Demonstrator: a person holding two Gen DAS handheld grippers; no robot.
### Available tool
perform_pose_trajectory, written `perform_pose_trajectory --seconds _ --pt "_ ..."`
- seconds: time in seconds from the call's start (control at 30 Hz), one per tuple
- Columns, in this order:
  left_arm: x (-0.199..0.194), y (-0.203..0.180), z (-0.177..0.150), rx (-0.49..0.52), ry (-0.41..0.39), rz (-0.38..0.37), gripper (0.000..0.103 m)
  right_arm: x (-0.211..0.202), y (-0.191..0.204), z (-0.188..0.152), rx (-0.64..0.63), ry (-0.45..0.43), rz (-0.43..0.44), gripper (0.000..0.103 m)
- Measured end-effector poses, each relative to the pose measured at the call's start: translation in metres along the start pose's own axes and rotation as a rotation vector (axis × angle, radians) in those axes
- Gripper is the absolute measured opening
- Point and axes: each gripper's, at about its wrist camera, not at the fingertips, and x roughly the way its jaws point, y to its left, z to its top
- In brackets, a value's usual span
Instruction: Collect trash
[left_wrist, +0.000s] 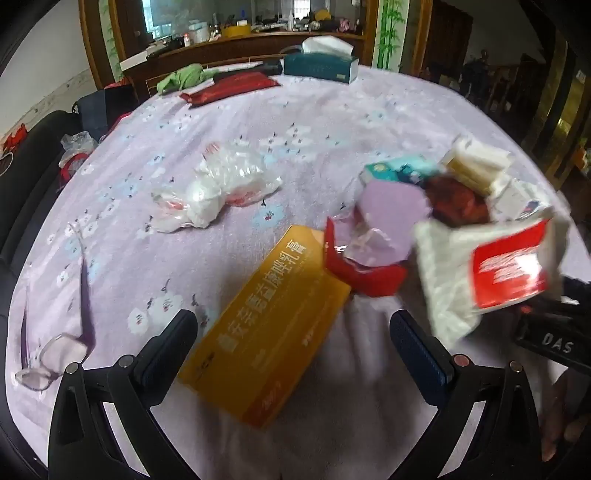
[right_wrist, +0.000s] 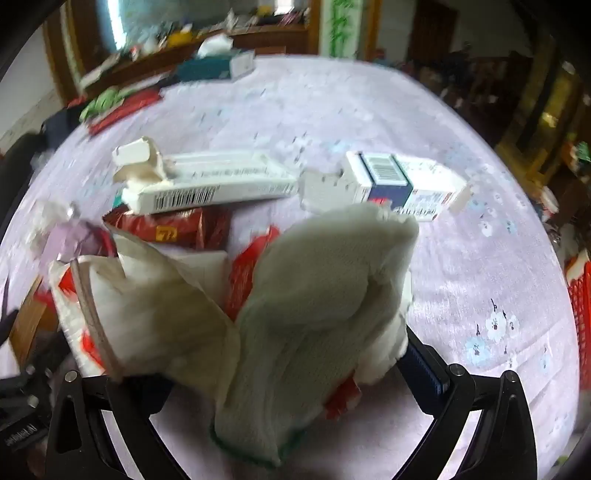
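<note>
My left gripper (left_wrist: 295, 350) is open low over the lilac flowered cloth (left_wrist: 303, 122). A yellow carton (left_wrist: 266, 325) lies slanted between its fingers, close to the left pad. Beyond it are a torn red wrapper (left_wrist: 364, 271) and a crumpled clear plastic bag (left_wrist: 218, 188). My right gripper (right_wrist: 288, 376) is shut on a bulky white tissue pack with a red label (right_wrist: 314, 295), which hides its left finger. The same tissue pack (left_wrist: 491, 273) hangs blurred at the right of the left wrist view. Ahead of it lie a long white carton (right_wrist: 214, 184), a blue-and-white box (right_wrist: 399, 181) and a red packet (right_wrist: 173, 229).
Eyeglasses (left_wrist: 51, 358) rest at the left near the cloth's edge. A teal tissue box (left_wrist: 321, 66), a red pouch (left_wrist: 229, 88) and a green cloth (left_wrist: 181, 75) sit at the far side. A red basket (right_wrist: 580, 314) stands at the right edge.
</note>
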Motion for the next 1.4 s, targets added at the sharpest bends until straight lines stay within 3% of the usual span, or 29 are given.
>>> perform_pose_trajectory --seconds 0.13,0.27,0.57,0.87,1.4 --pt "-0.039 0.0 -0.007 -0.002 -0.042 -0.059 0.103 -0.024 -0.019 -0.016 -0.005 0.061 0.088 0.102" --pt "-0.075 -0.009 -0.011 0.011 -0.106 -0.094 0.103 -0.061 -0.046 -0.033 0.002 0.044 0.138 0.103" --pt "-0.143 -0.046 -0.026 0.041 -0.247 -0.077 0.103 -0.144 -0.082 -0.047 -0.066 -0.23 0.126 0.1" --pt "-0.152 -0.087 -0.021 0.108 -0.265 -0.092 0.103 -0.164 -0.1 -0.047 -0.105 -0.282 0.121 0.099" --pt "-0.146 -0.124 -0.017 0.18 -0.244 -0.14 0.103 -0.154 -0.139 -0.047 -0.009 -0.221 0.127 0.098"
